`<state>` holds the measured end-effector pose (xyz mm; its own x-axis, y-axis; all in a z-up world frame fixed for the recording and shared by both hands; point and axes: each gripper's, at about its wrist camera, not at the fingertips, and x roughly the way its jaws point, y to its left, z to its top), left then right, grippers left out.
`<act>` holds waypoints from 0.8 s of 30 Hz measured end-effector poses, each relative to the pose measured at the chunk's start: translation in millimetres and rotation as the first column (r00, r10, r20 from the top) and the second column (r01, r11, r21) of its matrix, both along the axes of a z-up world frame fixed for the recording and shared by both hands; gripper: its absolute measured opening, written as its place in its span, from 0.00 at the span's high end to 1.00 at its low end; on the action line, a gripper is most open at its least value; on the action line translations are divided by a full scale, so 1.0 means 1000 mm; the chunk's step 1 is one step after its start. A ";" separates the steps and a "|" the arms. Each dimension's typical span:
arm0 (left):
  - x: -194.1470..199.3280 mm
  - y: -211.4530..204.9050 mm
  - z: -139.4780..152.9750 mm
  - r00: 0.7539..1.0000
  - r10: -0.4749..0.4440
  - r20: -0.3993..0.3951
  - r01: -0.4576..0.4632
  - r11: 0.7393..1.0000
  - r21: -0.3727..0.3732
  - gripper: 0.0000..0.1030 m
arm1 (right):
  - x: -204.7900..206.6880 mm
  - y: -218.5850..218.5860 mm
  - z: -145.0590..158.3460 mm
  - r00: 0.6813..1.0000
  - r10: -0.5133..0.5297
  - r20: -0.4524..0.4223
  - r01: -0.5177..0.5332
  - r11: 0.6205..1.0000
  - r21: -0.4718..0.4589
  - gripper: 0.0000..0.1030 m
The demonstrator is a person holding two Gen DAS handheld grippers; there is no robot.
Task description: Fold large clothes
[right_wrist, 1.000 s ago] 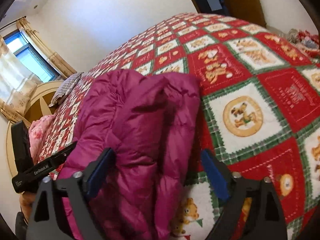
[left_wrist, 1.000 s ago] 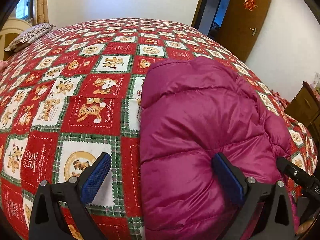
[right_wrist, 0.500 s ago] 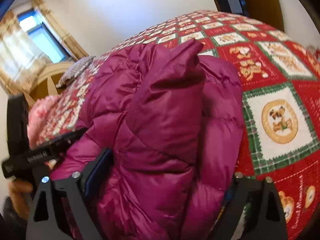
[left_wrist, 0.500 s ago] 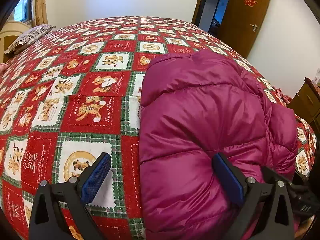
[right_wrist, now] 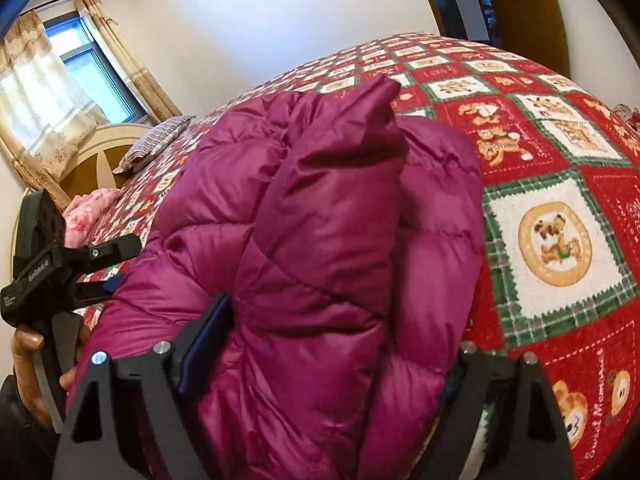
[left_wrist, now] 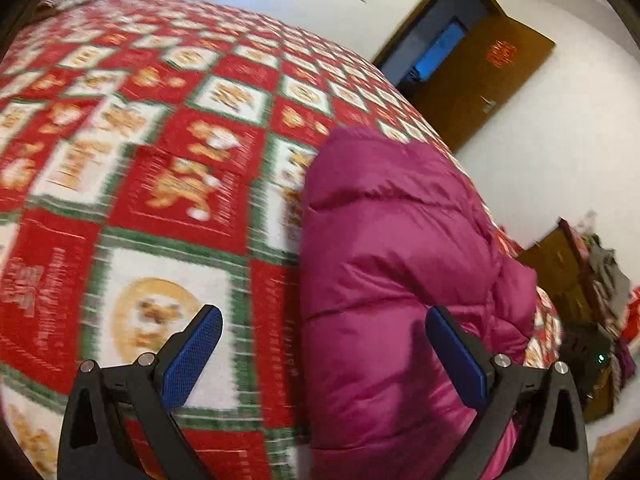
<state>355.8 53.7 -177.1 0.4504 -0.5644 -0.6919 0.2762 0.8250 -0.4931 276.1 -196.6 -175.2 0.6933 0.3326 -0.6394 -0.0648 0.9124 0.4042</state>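
Jacket (right_wrist: pixel 320 240) bundled on bed (right_wrist: pixel 560 240), final fold step. Right hand-held gripper (right_wrist: pixel 320 368) straddles jacket's near end, seemingly gripping. Left hand-held gripper (left_wrist: pixel 320 356) open at jacket's edge. Next: close, tuck.

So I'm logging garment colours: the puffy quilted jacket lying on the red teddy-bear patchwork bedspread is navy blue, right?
Not navy: the puffy quilted jacket is magenta, as the right wrist view shows. It does lie on the red teddy-bear patchwork bedspread.

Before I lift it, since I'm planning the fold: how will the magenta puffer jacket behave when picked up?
The puffer jacket looks quilted and puffy, so probably light for its bulk. Its shiny shell may slip. It is already bunched in soft folds on the bedspread, so it will likely sag and spring open.
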 end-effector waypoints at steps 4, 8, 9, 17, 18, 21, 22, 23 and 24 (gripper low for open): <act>-0.004 -0.038 -0.005 0.994 -0.107 0.015 0.106 0.993 0.044 0.01 | -0.002 0.000 0.000 1.000 0.000 -0.001 0.000 1.000 0.004 0.14; -0.005 -0.053 -0.003 0.982 -0.188 -0.029 0.189 0.982 0.016 0.01 | -0.001 -0.004 -0.002 1.000 0.005 0.004 -0.005 1.000 0.016 0.14; -0.005 -0.055 -0.004 0.982 -0.186 -0.030 0.187 0.982 0.027 0.01 | -0.001 -0.004 -0.002 1.000 0.005 0.005 -0.005 1.000 0.014 0.14; -0.008 -0.049 -0.005 0.995 -0.098 -0.020 0.099 0.994 0.049 0.14 | 0.002 0.001 0.000 1.000 -0.024 -0.014 0.024 1.000 -0.010 0.15; -0.010 -0.044 -0.005 0.996 -0.085 -0.016 0.086 0.995 0.056 0.16 | 0.004 0.002 0.000 0.999 -0.033 -0.022 0.033 0.999 -0.016 0.15; -0.014 -0.047 -0.005 0.998 -0.059 0.003 0.058 0.994 0.089 0.22 | 0.007 0.009 0.003 0.999 -0.040 -0.035 0.038 0.998 -0.058 0.23; -0.016 -0.048 -0.004 0.998 -0.061 0.012 0.059 0.993 0.098 0.26 | 0.006 0.009 0.004 0.999 -0.036 -0.038 0.034 0.998 -0.059 0.28; -0.018 -0.048 -0.002 0.998 -0.062 0.020 0.059 0.993 0.106 0.28 | 0.006 0.010 0.005 0.999 -0.033 -0.039 0.031 0.998 -0.058 0.35; -0.022 -0.049 -0.001 0.998 -0.062 0.026 0.059 0.992 0.112 0.31 | 0.005 0.012 0.007 0.999 -0.028 -0.040 0.026 0.998 -0.058 0.38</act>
